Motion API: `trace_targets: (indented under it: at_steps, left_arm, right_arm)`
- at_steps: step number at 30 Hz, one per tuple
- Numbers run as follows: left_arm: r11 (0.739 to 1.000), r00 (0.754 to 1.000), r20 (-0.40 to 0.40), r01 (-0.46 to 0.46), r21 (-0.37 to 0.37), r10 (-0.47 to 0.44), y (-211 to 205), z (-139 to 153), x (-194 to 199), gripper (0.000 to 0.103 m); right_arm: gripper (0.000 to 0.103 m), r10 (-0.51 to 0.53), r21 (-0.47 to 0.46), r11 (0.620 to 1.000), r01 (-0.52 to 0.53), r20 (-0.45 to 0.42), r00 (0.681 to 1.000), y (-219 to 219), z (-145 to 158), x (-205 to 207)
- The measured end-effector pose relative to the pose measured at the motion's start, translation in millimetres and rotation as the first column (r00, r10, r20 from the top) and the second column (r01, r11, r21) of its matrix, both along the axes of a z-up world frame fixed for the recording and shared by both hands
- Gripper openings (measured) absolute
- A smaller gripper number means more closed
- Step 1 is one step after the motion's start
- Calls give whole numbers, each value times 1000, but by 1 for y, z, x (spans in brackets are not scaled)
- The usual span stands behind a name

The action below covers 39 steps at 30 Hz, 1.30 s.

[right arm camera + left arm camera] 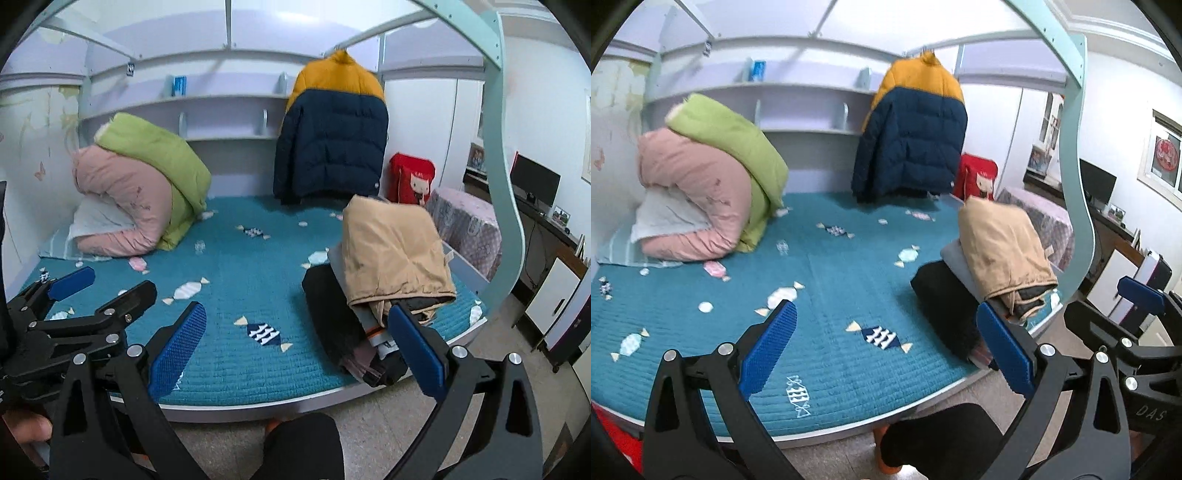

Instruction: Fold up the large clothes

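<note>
Both grippers, left gripper [886, 350] and right gripper [299, 354], hang spread and empty over the teal quilted mattress [831, 280]. Next garment likely the navy-and-yellow puffer jacket [912, 136]; grasp both shoulders, lay flat clear of the folded clothes stack [384, 266].

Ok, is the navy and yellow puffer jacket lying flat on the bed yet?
No, the navy and yellow puffer jacket hangs upright from the bed frame above the teal mattress.

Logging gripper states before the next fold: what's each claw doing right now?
Left claw: open, holding nothing, above the teal quilted mattress.
Right claw: open, holding nothing, aimed toward the folded tan jacket.
</note>
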<state>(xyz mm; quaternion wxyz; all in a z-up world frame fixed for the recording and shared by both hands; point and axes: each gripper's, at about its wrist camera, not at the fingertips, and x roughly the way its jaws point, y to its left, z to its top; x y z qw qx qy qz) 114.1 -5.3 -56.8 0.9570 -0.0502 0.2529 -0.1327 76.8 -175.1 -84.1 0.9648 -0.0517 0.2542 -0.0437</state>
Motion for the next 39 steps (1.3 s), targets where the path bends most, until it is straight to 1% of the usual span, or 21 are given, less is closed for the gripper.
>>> trace_targets:
  at_steps: [6, 10, 15, 20, 22, 24, 27, 39]
  left_arm:
    - [999, 997, 70, -30, 22, 28, 6, 26, -33, 98]
    - [999, 994, 103, -43, 33, 40, 8, 37, -49, 98]
    - [996, 987, 150, -64, 68, 53, 5, 48, -67, 98]
    - [997, 985, 167, -60, 43, 52, 7, 55, -77, 98]
    - [995, 979, 191, -81, 57, 69, 7, 59, -83, 98]
    - [991, 969, 233, -105, 78, 85, 6, 63, -90, 98]
    - [986, 958, 267, -137, 93, 108, 6, 68, -98, 98]
    - [991, 962, 257, -112, 72, 90, 7, 77, -102, 98]
  right_arm:
    - [95, 22, 10, 1000, -22, 52, 998, 4, 15, -25]
    - [95, 24, 7, 1000, -25, 90, 996, 6, 23, -39]
    - [95, 15, 10, 1000, -17, 116, 993, 8, 28, -53]
    - [95, 7, 11, 1000, -8, 141, 990, 9, 32, -64]
    - [95, 7, 4, 1000, -7, 150, 989, 10, 33, -66]
    - [95, 7, 4, 1000, -8, 162, 987, 11, 35, -70]
    - [95, 11, 10, 1000, -13, 176, 984, 12, 38, -72]
    - [95, 3, 10, 1000, -6, 207, 978, 10, 44, -79]
